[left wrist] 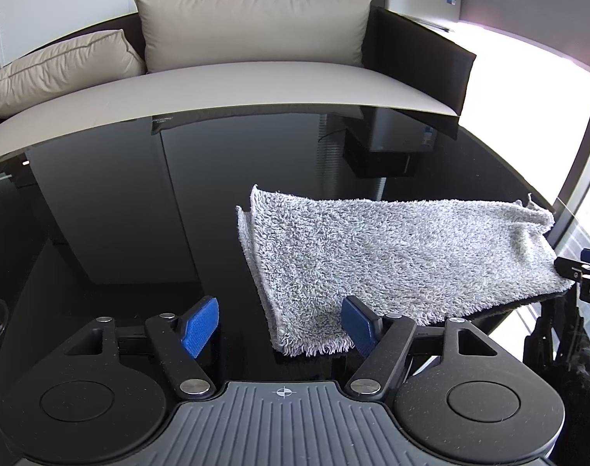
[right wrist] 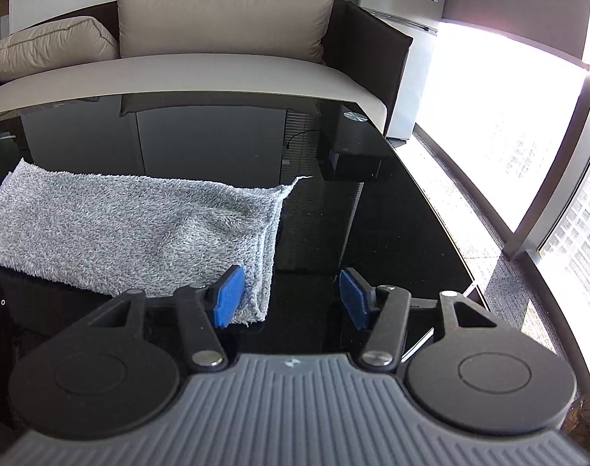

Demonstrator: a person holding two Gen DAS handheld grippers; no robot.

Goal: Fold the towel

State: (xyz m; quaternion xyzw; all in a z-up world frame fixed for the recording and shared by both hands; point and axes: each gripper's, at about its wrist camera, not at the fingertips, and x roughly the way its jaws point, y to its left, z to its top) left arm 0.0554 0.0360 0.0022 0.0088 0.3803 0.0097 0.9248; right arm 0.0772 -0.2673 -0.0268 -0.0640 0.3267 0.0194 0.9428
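Your grey terry towel (left wrist: 392, 252) lies folded into a long strip on the glossy black table (left wrist: 139, 202), layered edges showing at both short ends. Your left gripper (left wrist: 281, 326) hangs just over the strip's near left corner with its jaws apart; the fringe of that corner sits between the blue pads (left wrist: 200, 324) and neither pad presses on it. Your right gripper (right wrist: 291, 295) is at the opposite end, jaws likewise apart. Its left pad overlaps the towel's (right wrist: 120, 229) near right corner in the right wrist view, and the corner lies mostly outside the gap; whether that pad actually touches the pile is hard to judge from this angle. Nothing is held in either one. In the left wrist view the tip of your right gripper (left wrist: 582, 268) shows at the towel's far right edge. Beyond the table stands a sofa (right wrist: 217, 73) with beige cushions (right wrist: 221, 19).
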